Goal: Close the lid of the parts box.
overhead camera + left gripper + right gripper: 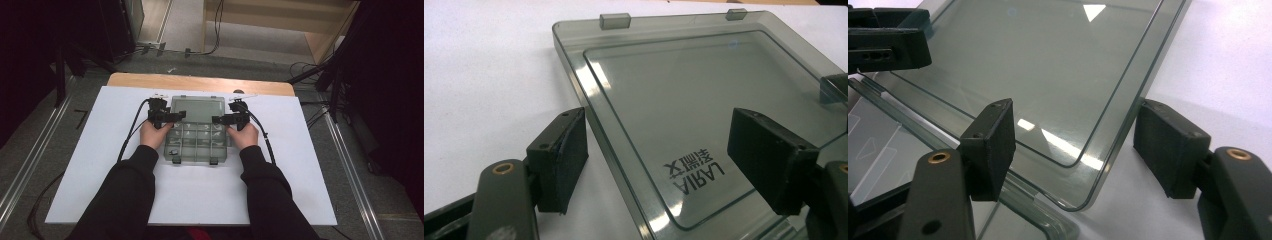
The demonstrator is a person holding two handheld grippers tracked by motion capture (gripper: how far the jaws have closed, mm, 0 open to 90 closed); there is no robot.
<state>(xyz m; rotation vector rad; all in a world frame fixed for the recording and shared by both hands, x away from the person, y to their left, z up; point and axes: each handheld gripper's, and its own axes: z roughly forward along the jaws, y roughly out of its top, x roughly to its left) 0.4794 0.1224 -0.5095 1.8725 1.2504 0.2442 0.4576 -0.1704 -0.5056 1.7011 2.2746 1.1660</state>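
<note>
Left gripper (656, 165): jaws wide apart, straddling the near left corner of the smoky clear lid (704, 105), one pad at lower left over the white sheet (484, 90), the other at right over the lid panel — no pad pressing on the plastic. Printed lettering on the lid between the two pads, two small tabs on its far edge at the top of the frame.

Right gripper (1083, 150): jaws likewise spread, astride the rounded corner of the lid (1048, 75); left pad over the panel, right pad off the edge above the white sheet (1228, 60). Possibly brushing the rim at right — hard to tell from this angle. Other gripper's black jaw at upper left.

In the high view, left gripper (170, 117) and right gripper (225, 120) at centre frame, each at one side of the open organizer box (197, 145). Lid (197, 110) lying back beyond the compartment tray, at the upper middle of the white sheet (200, 195) on the wooden table (200, 82).
</note>
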